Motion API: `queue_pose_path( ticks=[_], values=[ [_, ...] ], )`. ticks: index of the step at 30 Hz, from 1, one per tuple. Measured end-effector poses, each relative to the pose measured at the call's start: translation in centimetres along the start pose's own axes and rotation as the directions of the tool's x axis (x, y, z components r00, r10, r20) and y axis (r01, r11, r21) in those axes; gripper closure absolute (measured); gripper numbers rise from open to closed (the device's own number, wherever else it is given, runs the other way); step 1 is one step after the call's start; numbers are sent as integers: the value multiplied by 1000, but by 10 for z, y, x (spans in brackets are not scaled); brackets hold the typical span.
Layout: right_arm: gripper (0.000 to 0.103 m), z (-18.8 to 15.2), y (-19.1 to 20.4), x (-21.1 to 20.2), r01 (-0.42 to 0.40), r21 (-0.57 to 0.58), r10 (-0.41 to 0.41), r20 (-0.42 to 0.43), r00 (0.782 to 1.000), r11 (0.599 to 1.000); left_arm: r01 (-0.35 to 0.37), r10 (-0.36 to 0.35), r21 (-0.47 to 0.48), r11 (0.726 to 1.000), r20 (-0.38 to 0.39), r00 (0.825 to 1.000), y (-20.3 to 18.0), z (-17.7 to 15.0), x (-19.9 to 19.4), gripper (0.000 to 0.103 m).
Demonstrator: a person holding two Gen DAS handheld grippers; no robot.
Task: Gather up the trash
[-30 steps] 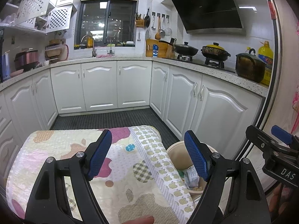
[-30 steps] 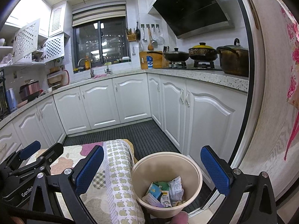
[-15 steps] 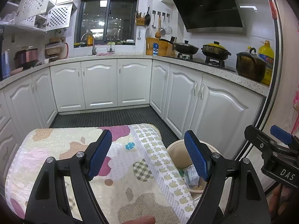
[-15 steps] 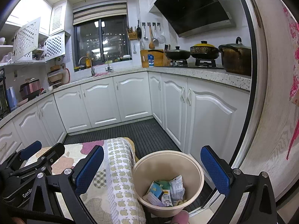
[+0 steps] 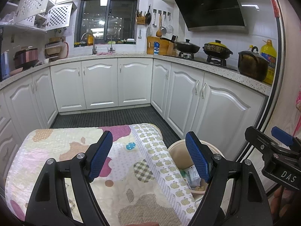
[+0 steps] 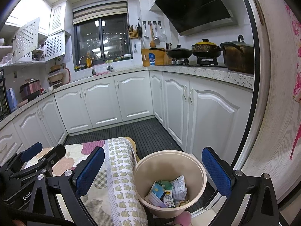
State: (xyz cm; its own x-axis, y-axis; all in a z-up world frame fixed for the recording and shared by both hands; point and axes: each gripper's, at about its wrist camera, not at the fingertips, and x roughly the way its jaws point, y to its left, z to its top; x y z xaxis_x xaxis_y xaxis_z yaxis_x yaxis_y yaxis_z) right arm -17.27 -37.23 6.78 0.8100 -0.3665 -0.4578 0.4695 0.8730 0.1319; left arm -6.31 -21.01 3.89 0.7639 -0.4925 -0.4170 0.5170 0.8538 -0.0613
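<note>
Plainly, both claws gape wide, holding nothing. Right claw (image 6: 153, 171) hovers above the bin (image 6: 195, 166) of wrappers (image 6: 167, 192); left claw (image 5: 148, 155) is beside it, over the cloth-covered surface (image 5: 62, 143).

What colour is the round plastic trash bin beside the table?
Beige: the round plastic trash bin shows best in the right wrist view.

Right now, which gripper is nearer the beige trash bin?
Right. The right gripper hangs open directly above the trash bin, which holds wrappers. The left gripper, also open, hovers over the patterned cloth, with the bin off to its right.
</note>
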Motion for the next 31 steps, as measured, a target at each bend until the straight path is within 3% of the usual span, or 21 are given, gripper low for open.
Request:
queue_pose_path(
  ticks=[31],
  values=[
    [0,-6,3,17,3,-9,-4,-56,998,1000,4,-3,41,999,-29,1000,-2,-7,14,24]
  ],
)
